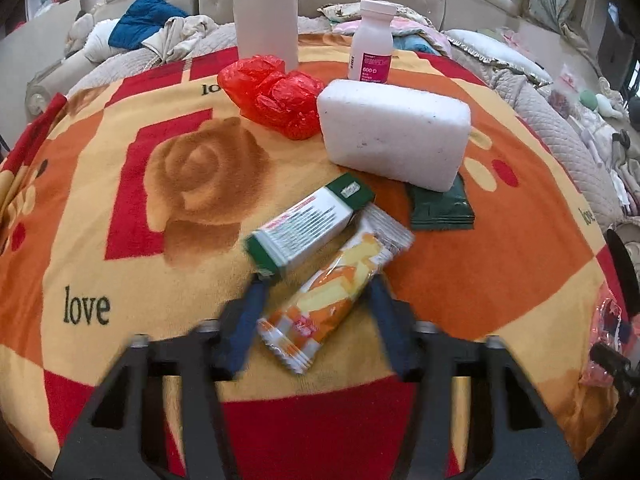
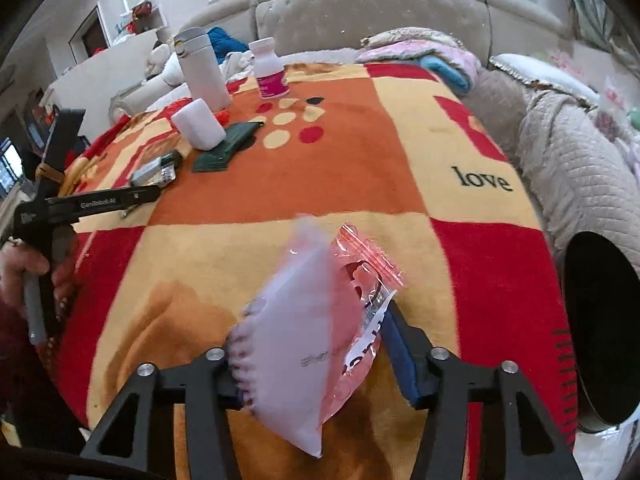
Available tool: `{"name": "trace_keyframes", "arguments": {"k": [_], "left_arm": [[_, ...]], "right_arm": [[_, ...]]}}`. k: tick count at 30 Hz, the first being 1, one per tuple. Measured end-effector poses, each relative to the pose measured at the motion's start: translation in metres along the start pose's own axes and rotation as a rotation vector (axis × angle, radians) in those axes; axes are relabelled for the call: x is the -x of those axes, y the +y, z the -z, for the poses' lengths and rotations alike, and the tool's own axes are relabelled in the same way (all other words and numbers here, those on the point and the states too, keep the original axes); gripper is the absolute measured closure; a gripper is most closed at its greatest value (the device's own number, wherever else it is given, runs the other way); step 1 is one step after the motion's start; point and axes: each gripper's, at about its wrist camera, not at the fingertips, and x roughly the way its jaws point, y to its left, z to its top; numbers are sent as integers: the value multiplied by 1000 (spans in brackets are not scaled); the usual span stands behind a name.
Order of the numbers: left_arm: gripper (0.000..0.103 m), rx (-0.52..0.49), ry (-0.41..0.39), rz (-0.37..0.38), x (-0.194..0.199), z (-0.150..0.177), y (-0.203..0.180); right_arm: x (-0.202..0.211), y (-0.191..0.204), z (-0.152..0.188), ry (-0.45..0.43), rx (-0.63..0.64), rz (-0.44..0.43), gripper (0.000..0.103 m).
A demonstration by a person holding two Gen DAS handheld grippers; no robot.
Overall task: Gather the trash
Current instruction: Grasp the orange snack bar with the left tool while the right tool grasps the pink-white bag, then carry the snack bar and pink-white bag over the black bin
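Observation:
An orange and yellow snack wrapper (image 1: 328, 300) lies on the blanket, and my left gripper (image 1: 318, 280) is shut on it, with a blue pad against each side. A green and white box (image 1: 308, 224) rests over the wrapper's far end and touches the left fingertip. In the right wrist view my right gripper (image 2: 316, 320) is shut on a pink and white plastic packet (image 2: 316, 336). The packet hides the left finger, while the right finger (image 2: 400, 344) presses its edge. A crumpled red plastic bag (image 1: 276, 92) and a dark green sachet (image 1: 440, 208) lie farther back.
A white foam block (image 1: 396, 136), a white bottle with a pink label (image 1: 372, 44) and a white flask (image 1: 266, 8) stand at the back of the red and orange blanket (image 1: 120, 200). A black bin's opening (image 2: 596, 328) sits off the right edge. Bedding surrounds the blanket.

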Motion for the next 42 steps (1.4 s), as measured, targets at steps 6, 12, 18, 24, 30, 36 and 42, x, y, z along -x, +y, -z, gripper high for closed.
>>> {"name": "trace_keyframes", "arguments": {"k": [6,12,18,24,30,36,42], "left_arm": [[87,37,35,74,13,9,-8],[89,52,23,141,35,17,-28],[89,22,7,190,53,21,-58],[89,-24,-3,223,64,19,-97],[89,-70,-7,240,67,16,-138],[89,-125,5,266,64,13,-184],[89,-171,13,302,60,9,-227]], "right_arm": [[16,-7,-4,-34,-17,-40,82],[35,-15,-9,-74,-34,-58,83],[53,-24,-13,-114,-51,-60,83],[68,-44,-12,-142,-82,-40,83],[84,-71,-8,-164,-118,-9,83],[95,-105,-3,-172,-169,29,83],[100,-138,4,-172,-221,64,83]]}}
